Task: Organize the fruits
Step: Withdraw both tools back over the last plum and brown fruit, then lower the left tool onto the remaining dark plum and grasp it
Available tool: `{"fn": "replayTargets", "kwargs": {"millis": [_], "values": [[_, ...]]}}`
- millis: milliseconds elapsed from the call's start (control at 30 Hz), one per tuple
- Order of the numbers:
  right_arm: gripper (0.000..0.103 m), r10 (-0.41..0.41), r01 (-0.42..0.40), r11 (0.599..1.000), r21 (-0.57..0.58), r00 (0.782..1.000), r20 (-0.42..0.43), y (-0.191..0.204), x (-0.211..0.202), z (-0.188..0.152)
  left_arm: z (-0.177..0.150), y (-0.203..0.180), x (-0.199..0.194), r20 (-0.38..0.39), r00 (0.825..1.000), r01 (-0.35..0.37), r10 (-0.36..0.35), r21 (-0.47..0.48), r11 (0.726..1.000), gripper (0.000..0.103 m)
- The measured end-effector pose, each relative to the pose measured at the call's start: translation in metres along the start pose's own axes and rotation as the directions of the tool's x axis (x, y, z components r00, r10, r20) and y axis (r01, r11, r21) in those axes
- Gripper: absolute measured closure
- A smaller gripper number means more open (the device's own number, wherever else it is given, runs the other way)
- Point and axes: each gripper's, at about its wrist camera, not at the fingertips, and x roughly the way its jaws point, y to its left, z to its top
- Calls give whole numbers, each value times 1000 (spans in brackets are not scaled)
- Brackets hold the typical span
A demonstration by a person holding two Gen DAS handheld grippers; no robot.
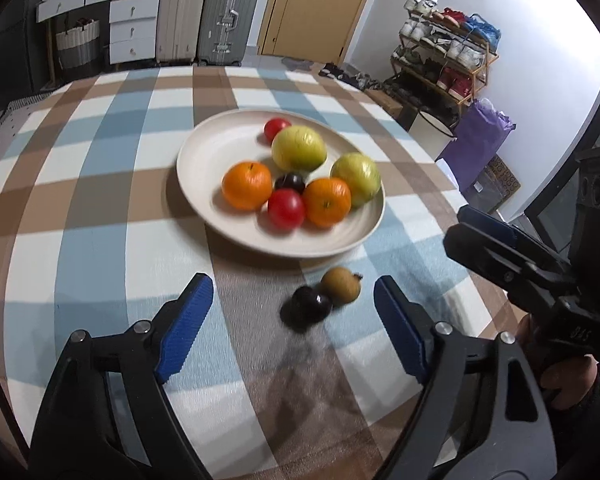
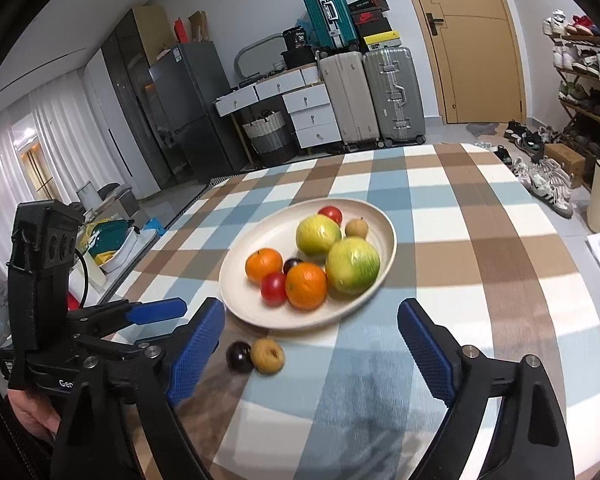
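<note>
Two loose fruits on the checked blue, brown and white tabletop (image 1: 100,184), just short of the cream round plate (image 1: 204,152): a small dark purple plum (image 1: 309,305) and a small tan-brown round fruit (image 1: 341,285), touching each other. Already on the plate: two large yellow-green fruits, two oranges, two red tomatoes, another dark plum; in the right wrist view, a second tan fruit at the far rim as well.

Left gripper (image 1: 294,326) spread wide, nothing held, the loose pair lying roughly between its blue fingers (image 1: 186,324), nearer the right one. Right gripper (image 2: 312,354) likewise spread and empty, with the pair close to its left finger.

Probably light, small and round, so prone to roll. Plum skin glossy, likely slippery and soft enough to bruise; tan fruit duller, likely firmer. Best taken one at a time across the widest middle, with a gentle squeeze. Risk of nudging the neighbour away, since the two touch.
</note>
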Motion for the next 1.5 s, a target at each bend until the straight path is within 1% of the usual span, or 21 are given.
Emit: {"fn": "replayTargets", "kwargs": {"millis": [133,200,300,500,700,767,800,833,867,933,1000,1067,1100,1233,1400,1500], "values": [[10,-9,9,1000,10,1000,-2,-2,-4,-9,-8,-1,8,-29,1000,-4,5,19,1000,22],[9,-12,12,1000,13,1000,-5,-2,-5,-12,-11,-3,12,-46,999,-14,16,28,1000,22],[9,-18,18,1000,10,1000,-14,-3,-6,-16,-13,-3,16,-58,998,-11,12,25,1000,22],[7,-29,29,999,16,999,-22,-6,-6,-20,-14,-9,26,-81,996,-20,26,77,997,22],[7,-48,49,999,14,998,-34,-11,-4,-23,-15,-13,33,-101,995,5,5,96,995,22],[7,-51,51,999,16,998,-42,-12,-3,-23,-15,-13,35,-101,995,8,2,100,995,24],[7,-50,51,999,17,998,-43,-13,-2,-23,-15,-12,35,-99,995,9,1,101,995,27],[7,-53,54,998,16,998,-45,-13,-2,-23,-14,-12,35,-97,995,14,-4,102,995,34],[7,-55,55,998,16,998,-45,-13,-1,-23,-14,-12,34,-96,995,17,-7,104,994,37],[7,-53,54,998,17,998,-45,-14,-1,-23,-14,-12,35,-100,995,26,-14,116,993,49],[7,-54,55,998,16,998,-45,-14,-1,-23,-14,-12,35,-109,994,37,-23,128,991,58],[7,-54,54,998,14,998,-45,-13,-1,-23,-16,-12,36,-113,993,52,-37,136,989,64],[7,-54,54,998,13,997,-46,-14,-1,-23,-17,-12,36,-115,993,57,-41,136,989,70],[7,-55,56,998,16,997,-50,-13,-1,-24,-17,-7,36,-103,994,58,-45,126,990,75],[7,-58,59,998,16,997,-51,-13,-1,-24,-15,-7,39,-94,994,60,-47,138,989,79],[7,-60,61,998,14,997,-55,-12,-1,-25,-14,-8,41,-87,995,65,-53,145,987,80]]}}
